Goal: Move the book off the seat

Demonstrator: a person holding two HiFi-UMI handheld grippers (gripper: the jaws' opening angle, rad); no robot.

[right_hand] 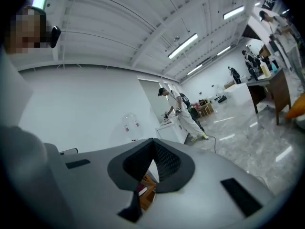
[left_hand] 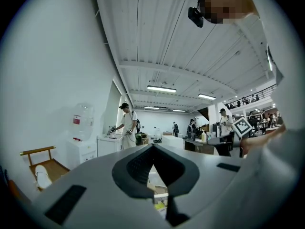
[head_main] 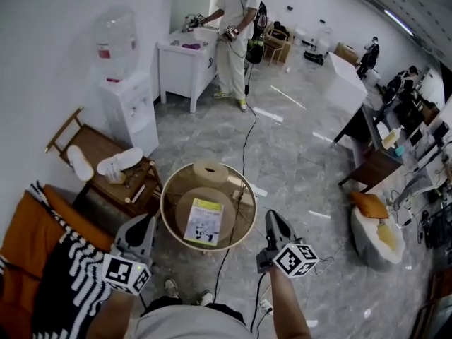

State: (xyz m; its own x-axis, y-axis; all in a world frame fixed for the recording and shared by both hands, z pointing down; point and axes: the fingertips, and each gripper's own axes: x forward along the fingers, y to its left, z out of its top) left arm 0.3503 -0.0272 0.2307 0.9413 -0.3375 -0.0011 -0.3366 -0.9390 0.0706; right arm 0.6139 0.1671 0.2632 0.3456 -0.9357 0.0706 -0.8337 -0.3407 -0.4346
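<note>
A book (head_main: pixel 204 222) with a white and yellow-green cover lies flat on the round wooden seat (head_main: pixel 182 205), just in front of me in the head view. My left gripper (head_main: pixel 144 225) hangs at the seat's near left rim, shut and empty, pointing forward. At the near right rim my right gripper (head_main: pixel 272 219) is shut too, with nothing between its jaws. Neither gripper touches the book. In the left gripper view (left_hand: pixel 152 146) and the right gripper view (right_hand: pixel 152 140) the jaws meet at their tips and point out across the room.
A low wooden chair (head_main: pixel 90 147) holding white slippers (head_main: pixel 119 162) stands left of the seat, beside a water dispenser (head_main: pixel 127 97). A cable (head_main: pixel 247 133) runs across the floor to a person (head_main: pixel 233 27) at a white table (head_main: pixel 185 55). A striped blanket (head_main: pixel 60 281) lies at my left.
</note>
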